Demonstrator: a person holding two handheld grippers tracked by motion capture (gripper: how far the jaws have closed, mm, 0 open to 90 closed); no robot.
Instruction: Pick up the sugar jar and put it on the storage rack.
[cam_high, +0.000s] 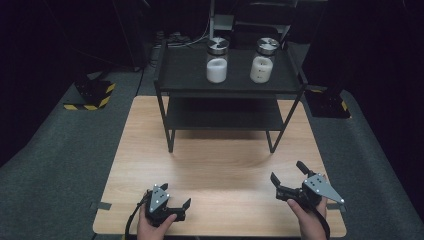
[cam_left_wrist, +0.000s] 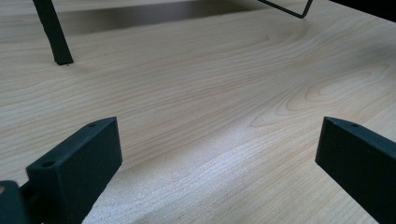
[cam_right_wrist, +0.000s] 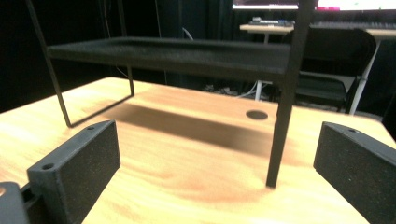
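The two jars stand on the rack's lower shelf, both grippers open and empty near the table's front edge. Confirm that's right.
Not quite: the high view shows the two jars on the rack's top shelf, not the lower one. The left gripper and right gripper are open and empty.

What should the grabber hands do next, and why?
Probably lift the right gripper up and forward toward the right jar. Both jars stand on the top shelf of the black rack, far from both grippers. The right gripper and left gripper sit low near the table's front edge, jaws open and holding nothing, so reaching comes first.
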